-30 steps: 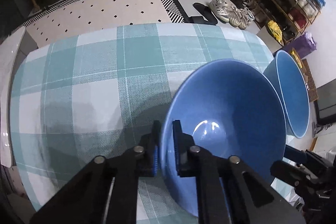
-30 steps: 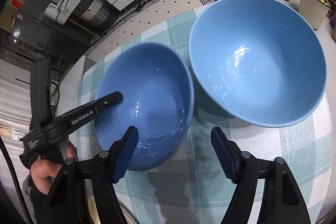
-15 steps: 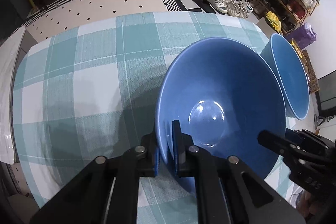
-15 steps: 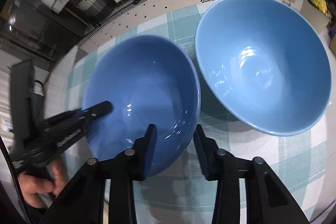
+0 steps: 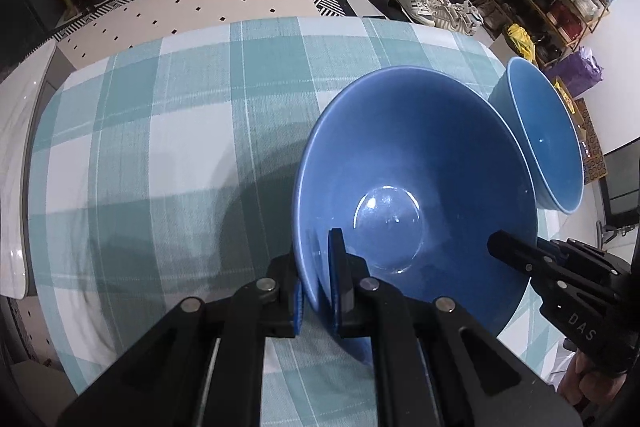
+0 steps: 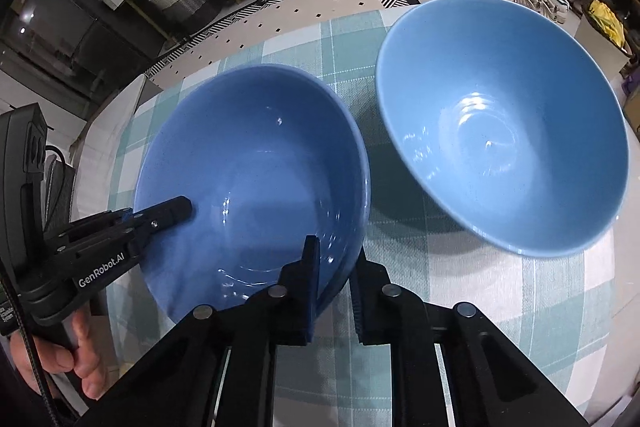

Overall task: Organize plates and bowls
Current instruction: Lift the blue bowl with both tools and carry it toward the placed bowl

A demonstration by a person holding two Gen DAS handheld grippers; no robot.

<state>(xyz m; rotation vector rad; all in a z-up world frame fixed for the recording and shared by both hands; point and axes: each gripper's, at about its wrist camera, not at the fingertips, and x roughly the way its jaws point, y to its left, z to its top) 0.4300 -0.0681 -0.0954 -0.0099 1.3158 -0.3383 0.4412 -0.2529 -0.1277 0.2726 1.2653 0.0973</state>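
glossy blue bowl (image 5: 416,187), l gripper (image 5: 318,291) clamped on rim, r gripper (image 6: 334,291) closing on it

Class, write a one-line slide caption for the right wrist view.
Both grippers grip the darker blue bowl by opposite rims; lighter bowl waits beside.

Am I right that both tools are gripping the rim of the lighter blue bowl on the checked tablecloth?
Not quite: both grip the darker blue bowl. The left tool is shut on its rim, the right tool is closing on it; the lighter bowl stands untouched, as the right wrist view shows.
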